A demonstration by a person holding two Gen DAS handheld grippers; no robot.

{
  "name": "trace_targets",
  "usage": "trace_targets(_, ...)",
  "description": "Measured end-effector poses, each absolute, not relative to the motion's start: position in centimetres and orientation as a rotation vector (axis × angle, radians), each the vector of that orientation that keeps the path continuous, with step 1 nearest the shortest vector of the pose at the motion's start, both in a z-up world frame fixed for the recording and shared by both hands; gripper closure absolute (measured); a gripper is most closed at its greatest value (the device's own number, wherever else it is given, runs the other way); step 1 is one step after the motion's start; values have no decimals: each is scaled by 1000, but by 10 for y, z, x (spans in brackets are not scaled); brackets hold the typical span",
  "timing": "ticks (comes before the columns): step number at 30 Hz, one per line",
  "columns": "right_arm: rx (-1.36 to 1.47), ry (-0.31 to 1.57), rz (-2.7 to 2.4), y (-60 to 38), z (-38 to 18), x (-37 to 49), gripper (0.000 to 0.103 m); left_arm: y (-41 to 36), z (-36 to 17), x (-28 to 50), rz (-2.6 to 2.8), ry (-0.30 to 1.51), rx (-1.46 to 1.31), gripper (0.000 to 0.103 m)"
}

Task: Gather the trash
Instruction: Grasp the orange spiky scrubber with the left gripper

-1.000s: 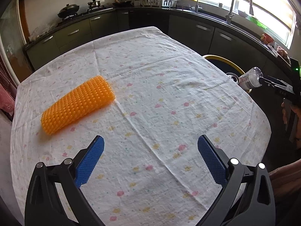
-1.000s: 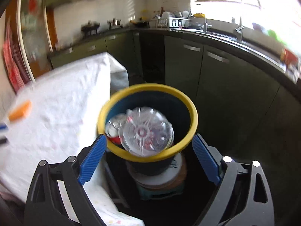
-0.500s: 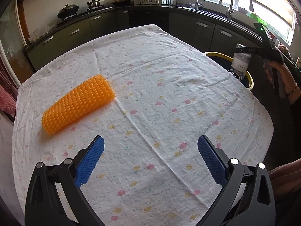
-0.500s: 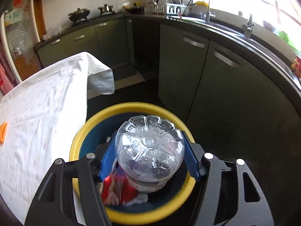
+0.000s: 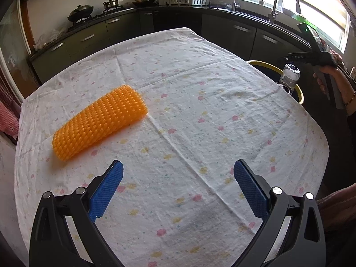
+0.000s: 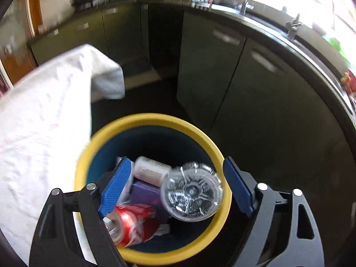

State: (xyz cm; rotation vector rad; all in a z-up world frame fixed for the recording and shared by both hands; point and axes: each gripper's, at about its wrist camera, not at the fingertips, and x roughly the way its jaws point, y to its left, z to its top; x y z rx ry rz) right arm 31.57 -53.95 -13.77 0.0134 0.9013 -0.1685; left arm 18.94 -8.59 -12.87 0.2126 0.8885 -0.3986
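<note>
The right claw (image 6: 175, 187) hangs released over the bin (image 6: 153, 120), the bottle (image 6: 191, 198) loose between its fingers: the drop step. Next, probably the orange mat (image 5: 100, 121), ahead-left of the released left claw (image 5: 178, 189).

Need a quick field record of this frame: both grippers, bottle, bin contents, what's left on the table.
left gripper: open, above the table, holding nothing
right gripper: open, over the bin
bottle: clear plastic, free of the blue pads, at the bin mouth
bin: yellow rim, dark blue inside, beside the table
bin contents: red can, purple box, other pieces too blurred to name
table: white flowered cloth
left on table: orange spiky mat
</note>
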Motion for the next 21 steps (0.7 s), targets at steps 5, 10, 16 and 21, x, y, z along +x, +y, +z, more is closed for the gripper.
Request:
trace_targets(5,58,765,-62,-509,-108,266,15,-74,-118,195,-447,826,285,5)
trace_targets(10,78,737,56,-477,-102,239,14,-58,-109,219,-485,740,467,5)
trace_targets(16,71,776,148,-442,-113,228,14,-33,-113,276,-575,768,545,5)
trace_targets(21,83,832,179,-426,-130,228,14,-16,-123,313,-711,857,500,5)
